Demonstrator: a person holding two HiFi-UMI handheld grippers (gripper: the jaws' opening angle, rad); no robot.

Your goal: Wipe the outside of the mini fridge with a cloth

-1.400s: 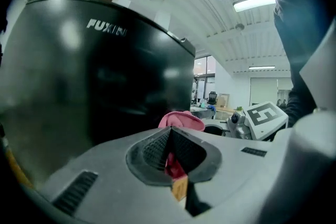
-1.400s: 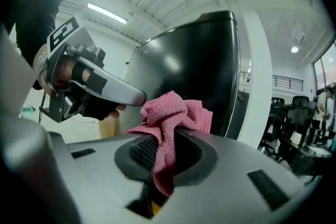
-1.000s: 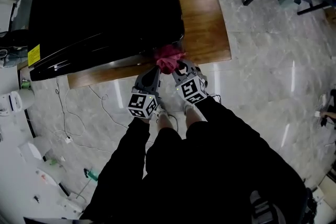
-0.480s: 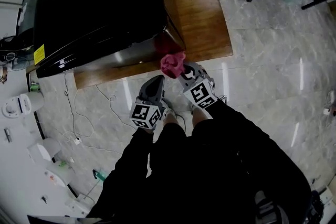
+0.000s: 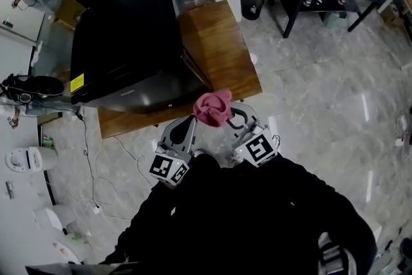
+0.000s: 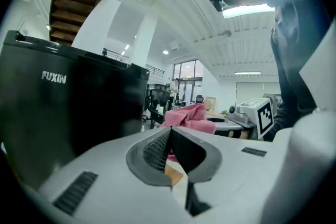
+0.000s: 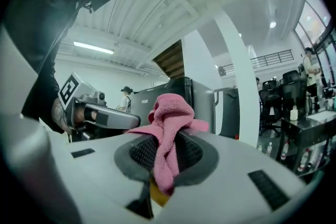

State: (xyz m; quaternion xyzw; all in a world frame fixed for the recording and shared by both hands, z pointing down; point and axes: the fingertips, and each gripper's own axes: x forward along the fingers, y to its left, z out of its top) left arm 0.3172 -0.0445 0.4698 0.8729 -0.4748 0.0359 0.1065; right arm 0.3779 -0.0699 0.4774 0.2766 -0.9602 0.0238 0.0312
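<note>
At the near edge of the wooden table, the pink cloth is bunched up in the right gripper. In the right gripper view, that gripper has its jaws closed on the cloth. A twisted fold runs down between the ribbed pads and a loose clump stands above the tips.

The left gripper sits just to the left of the cloth in the head view. Its own view shows the left gripper with its jaws pressed together and nothing between them. The cloth shows just beyond the tips.

The black mini fridge takes up the left part of the table, with a yellow sticker on its left side. In the left gripper view the fridge fills the left half (white lettering on its face reads FUXIN). A strip of background shows between it and the cloth, so the two are apart. The right gripper view has the fridge behind the cloth and the left gripper off to the left.

Each gripper carries a marker cube, the left one and the right one, both close to the person's dark sleeves. A thin cable trails over the grey marble floor to the left. A black waste bin stands beyond the table's far right corner.
</note>
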